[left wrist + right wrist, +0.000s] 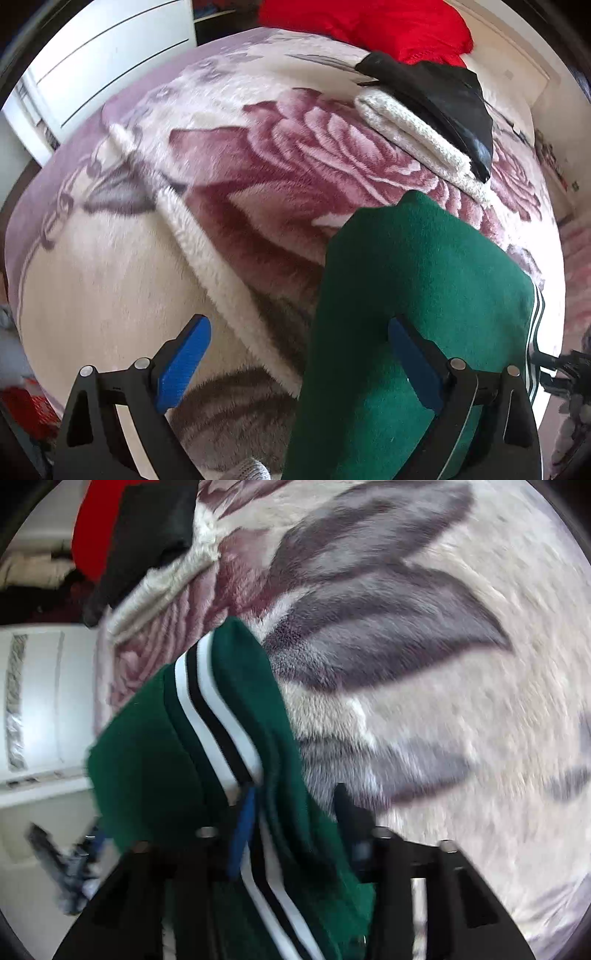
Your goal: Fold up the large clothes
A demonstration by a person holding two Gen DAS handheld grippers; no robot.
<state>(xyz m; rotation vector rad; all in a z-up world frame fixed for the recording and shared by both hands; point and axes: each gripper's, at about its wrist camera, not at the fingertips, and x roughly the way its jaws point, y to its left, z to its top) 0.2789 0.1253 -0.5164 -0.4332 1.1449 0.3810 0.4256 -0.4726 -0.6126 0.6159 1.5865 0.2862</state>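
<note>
A dark green garment [417, 288] with white and black stripes lies on the flowered blanket [258, 158] of a bed. In the left wrist view my left gripper [299, 354] is open wide just above the blanket. The garment's left edge runs between its blue pads [184, 362], and the right pad sits over the green cloth. In the right wrist view a thick fold of the green garment [147, 746] runs between the fingers of my right gripper [295, 819]. Those jaws stand apart and loose around the striped band [218, 723], open. The view is blurred.
A folded pile of a white knit [413, 136] with a black garment [439, 99] on top lies at the far right of the bed, with a red cloth [369, 26] behind it. White drawers [110, 62] stand beyond the bed's left edge.
</note>
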